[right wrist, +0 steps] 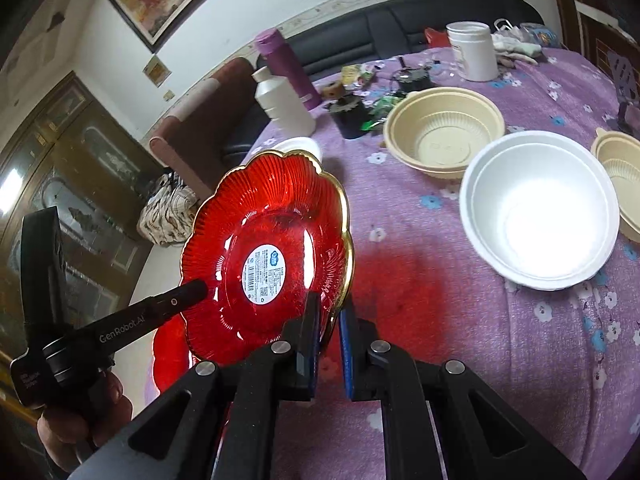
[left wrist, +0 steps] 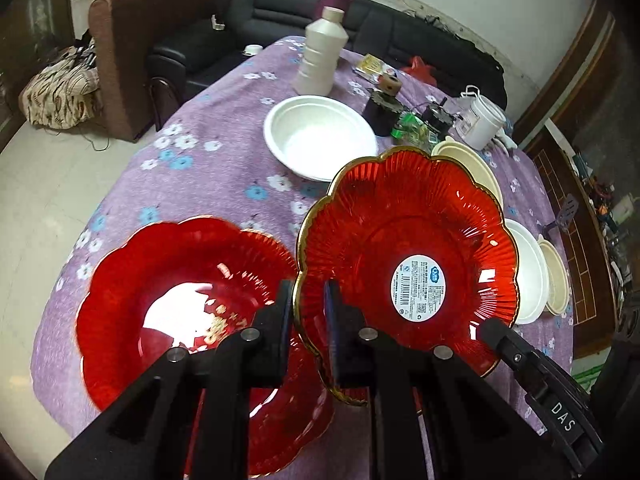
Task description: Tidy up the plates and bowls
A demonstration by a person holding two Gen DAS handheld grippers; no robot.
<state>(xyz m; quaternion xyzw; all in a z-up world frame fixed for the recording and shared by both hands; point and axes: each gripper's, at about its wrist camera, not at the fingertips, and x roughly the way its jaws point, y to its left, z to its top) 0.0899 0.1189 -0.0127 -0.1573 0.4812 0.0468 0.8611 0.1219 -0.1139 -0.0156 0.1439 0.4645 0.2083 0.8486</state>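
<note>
- My left gripper (left wrist: 308, 320), marked "GenRobot.AI" in the right view only, pinches the near rim of the lifted red plate (left wrist: 404, 256).
- Its round barcode sticker (left wrist: 418, 288) is too small to read.
- My right gripper (right wrist: 330, 322), lettered "DAS" in the left view, clamps the opposite rim.
- A second red plate (left wrist: 180, 312) lies on the purple floral tablecloth (left wrist: 208, 168); the white bowl (right wrist: 540, 216) and beige bowl (right wrist: 444, 132) sit beyond.

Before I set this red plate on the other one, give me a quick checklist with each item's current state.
1. Left gripper shut on lifted red plate's rim: ok.
2. Right gripper shut on the opposite rim: ok.
3. Plate clear of the tablecloth: ok.
4. Second red plate lies flat, nothing in it: ok.
5. White bowl out of the path: ok.
6. Lifted plate level: not ok, tilted.
</note>
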